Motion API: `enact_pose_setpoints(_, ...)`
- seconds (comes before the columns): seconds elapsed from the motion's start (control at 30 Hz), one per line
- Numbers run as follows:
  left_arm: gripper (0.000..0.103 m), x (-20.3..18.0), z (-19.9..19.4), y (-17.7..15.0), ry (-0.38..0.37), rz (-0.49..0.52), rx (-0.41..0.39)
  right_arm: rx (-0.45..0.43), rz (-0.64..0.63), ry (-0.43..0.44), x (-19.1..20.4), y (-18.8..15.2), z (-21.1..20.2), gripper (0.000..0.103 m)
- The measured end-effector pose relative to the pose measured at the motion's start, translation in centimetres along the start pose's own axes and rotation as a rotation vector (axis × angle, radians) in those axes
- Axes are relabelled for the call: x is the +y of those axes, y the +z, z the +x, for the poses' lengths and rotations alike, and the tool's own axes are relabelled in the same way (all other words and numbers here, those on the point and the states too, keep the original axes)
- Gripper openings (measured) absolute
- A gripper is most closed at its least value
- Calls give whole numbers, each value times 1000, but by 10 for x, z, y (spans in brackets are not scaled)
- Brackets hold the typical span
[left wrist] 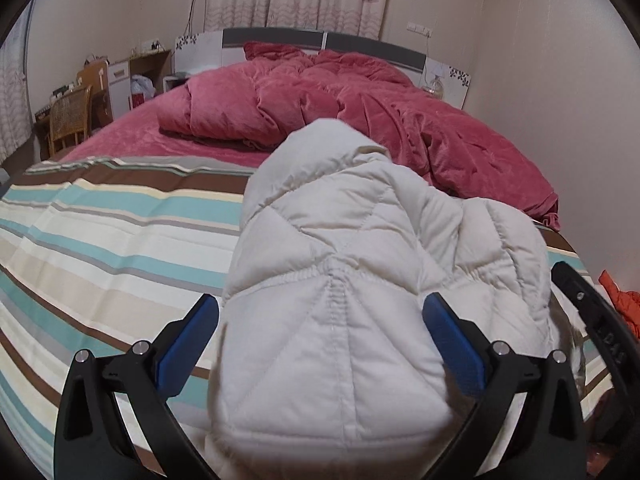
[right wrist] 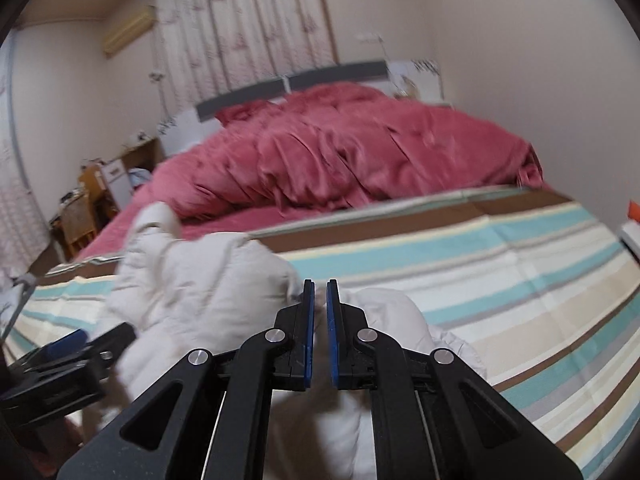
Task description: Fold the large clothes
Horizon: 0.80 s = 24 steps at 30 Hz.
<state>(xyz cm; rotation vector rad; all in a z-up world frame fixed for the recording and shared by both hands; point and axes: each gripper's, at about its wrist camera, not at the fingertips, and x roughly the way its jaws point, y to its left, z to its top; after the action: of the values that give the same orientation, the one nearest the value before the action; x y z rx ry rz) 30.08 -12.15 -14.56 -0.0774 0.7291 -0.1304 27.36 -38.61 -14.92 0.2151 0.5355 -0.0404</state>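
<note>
A cream quilted puffer jacket [left wrist: 340, 248] lies bunched on the striped sheet [left wrist: 104, 240] at the foot of the bed. My left gripper [left wrist: 320, 300] stands wide open, its blue pads [left wrist: 188, 344] on either side of a thick mound of the jacket. The same jacket [right wrist: 192, 280] fills the lower left of the right wrist view. There my right gripper [right wrist: 320, 283] is nearly closed, with a thin fold of the jacket pinched between its pads [right wrist: 308, 320]. The left gripper [right wrist: 76, 344] shows at the lower left edge, and part of the right gripper [left wrist: 592, 312] at the left view's right edge.
A rumpled red duvet [left wrist: 340, 104] covers the far half of the bed, up to the grey headboard [left wrist: 320, 40]. A wicker chair [left wrist: 70, 116] and desk clutter stand at the far left. Something orange [left wrist: 620, 300] lies at the right by the wall.
</note>
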Motion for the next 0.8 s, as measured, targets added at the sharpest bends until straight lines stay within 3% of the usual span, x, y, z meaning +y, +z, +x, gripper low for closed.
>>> enact_pose_setpoints(0.2,101,-20,-5,-5,66,98,-52,0,-100,95,33,5,-16,6)
enact_pose_setpoints(0.3,101,-21,8,-6,77,97,-30,51,-141,38,44,7,7,6)
enact_pose_setpoints(0.43,101,-12,20,-8,17,39,-6,168,-89,21,34,-3,44,6)
enact_pose_setpoints(0.8,101,-17,37,-18,35,42,-25,176,-35,13,24,-21,63,6)
